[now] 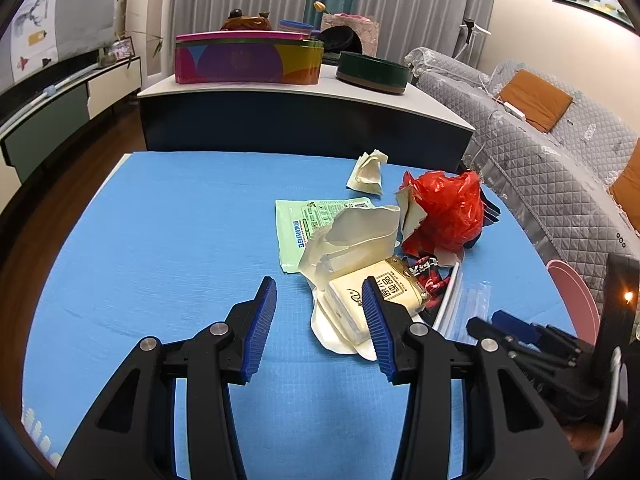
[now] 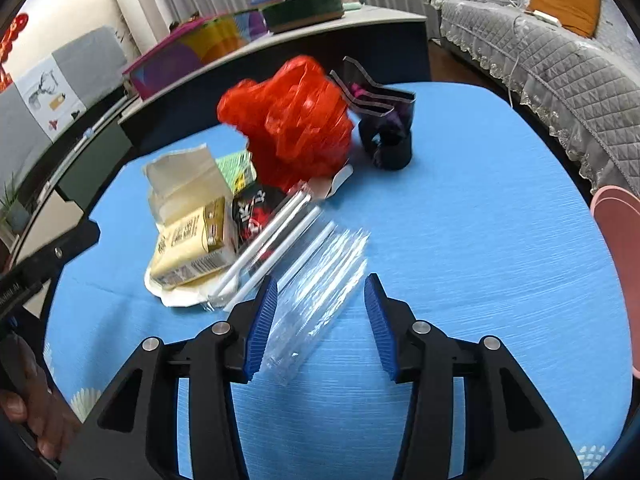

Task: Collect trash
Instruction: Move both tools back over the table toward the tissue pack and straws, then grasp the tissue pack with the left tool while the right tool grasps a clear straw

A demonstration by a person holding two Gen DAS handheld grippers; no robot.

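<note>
A heap of trash lies on the blue tablecloth [image 1: 160,240]: a cream tissue pack [image 1: 352,300] on torn beige paper [image 1: 360,228], a green wrapper [image 1: 304,220], a crumpled tissue [image 1: 368,172], a red plastic bag [image 1: 444,208] and a black-red wrapper [image 2: 256,208]. My left gripper [image 1: 319,282] stands open, its right pad beside the tissue pack and touching nothing. My right gripper [image 2: 320,280] is open low over a clear plastic bag [image 2: 316,300], which lies between the pads and against the left one. A dark folded package [image 2: 388,136] stands behind the red bag [image 2: 292,128].
A pink rounded object [image 2: 616,216] sits off the table's right edge, in front of a grey quilted sofa [image 1: 540,140]. Behind the table stands a dark low table [image 1: 304,120] bearing a colourful tin [image 1: 248,60] and a green round tin [image 1: 372,72]. A hand [image 2: 24,420] shows at lower left.
</note>
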